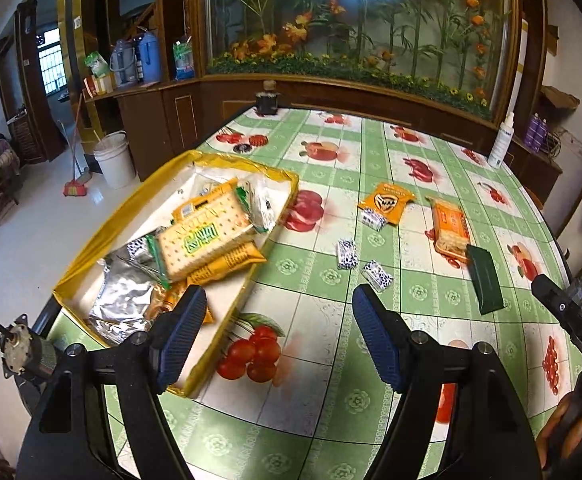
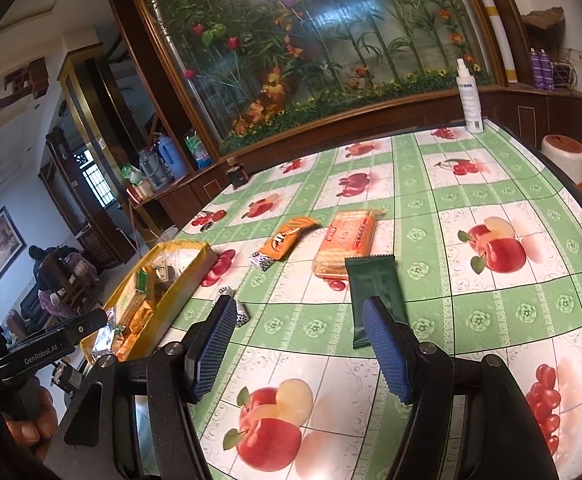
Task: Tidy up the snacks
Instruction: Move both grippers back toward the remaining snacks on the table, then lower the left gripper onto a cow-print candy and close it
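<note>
A yellow box (image 1: 235,168) at the table's left holds several snack packs, a cracker pack (image 1: 199,236) on top. It also shows in the right wrist view (image 2: 179,280). On the table lie an orange packet (image 1: 387,200), an orange biscuit pack (image 1: 451,228), a dark green bar (image 1: 485,278) and three small patterned candies (image 1: 347,255). My left gripper (image 1: 277,306) is open and empty, its left finger over the box's near corner. My right gripper (image 2: 299,320) is open and empty, just before the green bar (image 2: 375,292).
A white spray bottle (image 2: 469,96) stands at the table's far right edge. A small dark jar (image 1: 267,100) stands at the far edge. A white bucket (image 1: 113,158) and a broom are on the floor to the left. A flower display cabinet stands behind the table.
</note>
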The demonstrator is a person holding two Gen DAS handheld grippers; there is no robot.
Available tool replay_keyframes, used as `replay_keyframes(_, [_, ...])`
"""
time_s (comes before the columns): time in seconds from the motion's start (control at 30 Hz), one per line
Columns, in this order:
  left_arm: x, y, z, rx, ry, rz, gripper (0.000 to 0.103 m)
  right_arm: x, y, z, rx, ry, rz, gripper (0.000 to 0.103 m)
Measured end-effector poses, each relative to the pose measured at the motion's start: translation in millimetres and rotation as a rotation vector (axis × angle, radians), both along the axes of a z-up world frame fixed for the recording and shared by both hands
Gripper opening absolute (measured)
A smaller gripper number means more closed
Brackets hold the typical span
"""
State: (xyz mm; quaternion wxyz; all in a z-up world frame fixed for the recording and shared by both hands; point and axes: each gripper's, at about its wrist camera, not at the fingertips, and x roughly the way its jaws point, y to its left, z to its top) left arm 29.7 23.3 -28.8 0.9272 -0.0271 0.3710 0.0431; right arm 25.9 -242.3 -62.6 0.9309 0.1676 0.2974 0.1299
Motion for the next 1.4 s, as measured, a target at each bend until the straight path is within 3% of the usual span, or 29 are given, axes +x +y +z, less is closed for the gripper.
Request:
replay_keyframes(0.17, [13.0, -4.3, -18.3, -0.01, 0.049, -0.009, 0.076, 8.3, 4.1, -6.9, -0.002, 0.022, 0.024, 0.069])
replay_keyframes(0.27, [20.3, -4.2, -29.5, 0.005, 0.079, -0.001, 0.076, 21.1, 19.2, -12.9, -0.004, 0.061, 0.102, 0.068])
replay_keyframes(0.37, [27.5, -2.4, -40.2, 0.034, 0.119, 0.01, 0.076, 40.0, 53.6, -18.0, -0.06, 0.099, 0.208, 0.064])
replay_keyframes(0.43, [28.9, 0.4, -44.2, 0.032, 0.13, 0.011, 0.076, 53.7, 79.6, -21.0, -0.105, 0.113, 0.263, 0.055])
replay_keyframes(0.7, [41.8, 13.5, -51.0, 0.0, 0.153, 0.007, 0.076, 108.6, 138.7, -48.9, -0.253, 0.196, 0.369, 0.052])
replay_keyframes(0.77, [47.6, 11.6, -52.9, 0.0, 0.162, -0.002, 0.076, 115.2, 144.0, -55.9, -0.284, 0.214, 0.374, 0.044])
replay_keyframes(0.8, [50.2, 10.7, -53.2, -0.001, 0.165, -0.007, 0.076, 118.5, 146.5, -60.2, -0.297, 0.231, 0.382, 0.028])
replay_keyframes(0.83, [53.4, 8.6, -53.5, -0.003, 0.166, -0.014, 0.076, 119.2, 147.0, -61.5, -0.309, 0.229, 0.38, 0.021])
replay_keyframes(0.97, [70.8, -4.5, -53.7, 0.03, 0.166, -0.027, 0.076, 116.2, 133.8, -54.8, -0.276, 0.236, 0.349, 0.02])
replay_keyframes(1.07, [84.9, -16.1, -53.4, 0.047, 0.15, -0.042, 0.082, 103.7, 106.2, -42.4, -0.211, 0.21, 0.302, 0.02])
replay_keyframes(1.2, [99.4, -38.4, -53.6, 0.035, 0.154, -0.096, 0.082, 83.9, 64.0, -30.7, -0.141, 0.188, 0.216, 0.02])
replay_keyframes(1.4, [116.5, -80.0, -68.4, 0.157, 0.156, -0.134, 0.082, 67.1, 26.8, -24.8, -0.096, 0.182, 0.146, 0.02])
